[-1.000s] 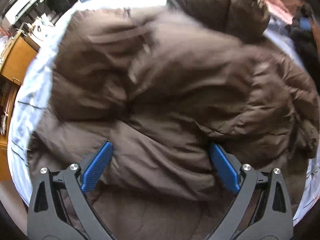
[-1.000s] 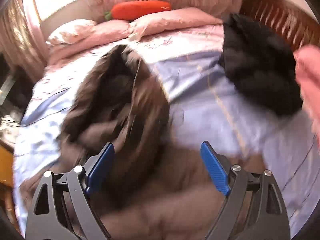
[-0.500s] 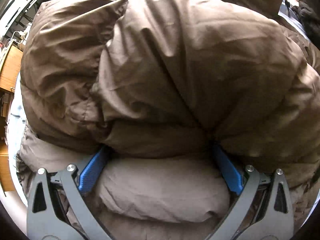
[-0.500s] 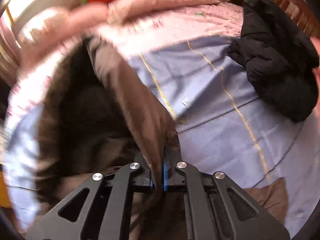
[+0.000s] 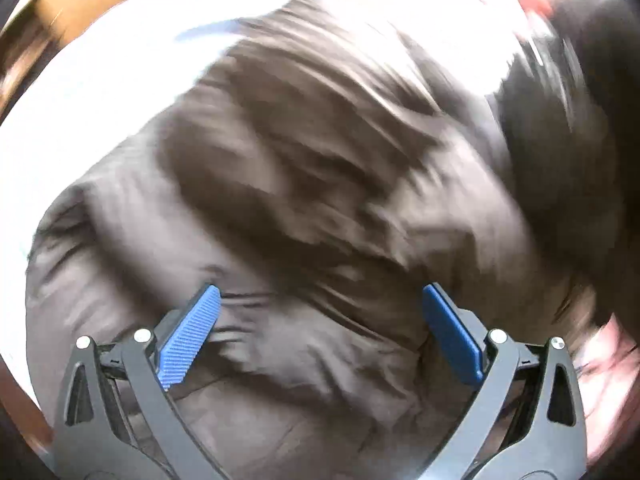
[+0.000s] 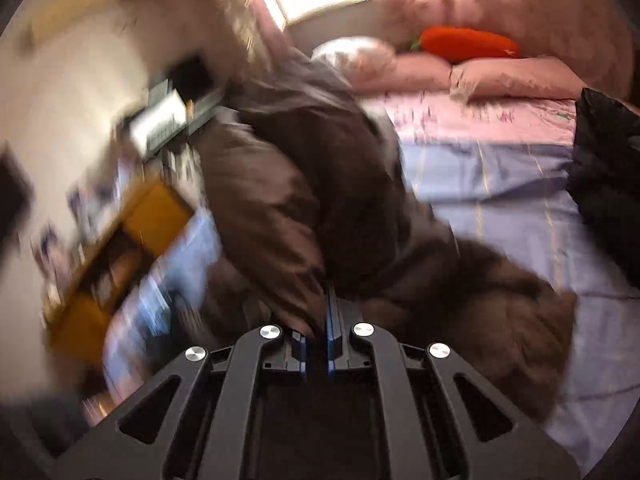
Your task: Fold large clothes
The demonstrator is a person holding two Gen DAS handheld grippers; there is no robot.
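A large brown puffer jacket (image 5: 312, 200) lies on the bed and fills the blurred left wrist view. My left gripper (image 5: 320, 320) is open, its blue pads (image 5: 188, 336) wide apart just above the jacket's near part, holding nothing. In the right wrist view my right gripper (image 6: 320, 320) is shut on a fold of the same brown jacket (image 6: 304, 184) and holds it lifted, so the fabric rises from the jaws up and to the left. The rest of the jacket trails on the bed at the right.
The bed has a lilac sheet (image 6: 500, 200) and pink pillows (image 6: 512, 76) with an orange carrot-shaped cushion (image 6: 468, 42) at the head. A black garment (image 6: 608, 184) lies at the right edge. A wooden desk (image 6: 120, 248) with clutter stands left of the bed.
My right gripper closed on the jacket's edge and has lifted and swung it leftward. My left gripper has pulled back from being pressed into the jacket and stays open.
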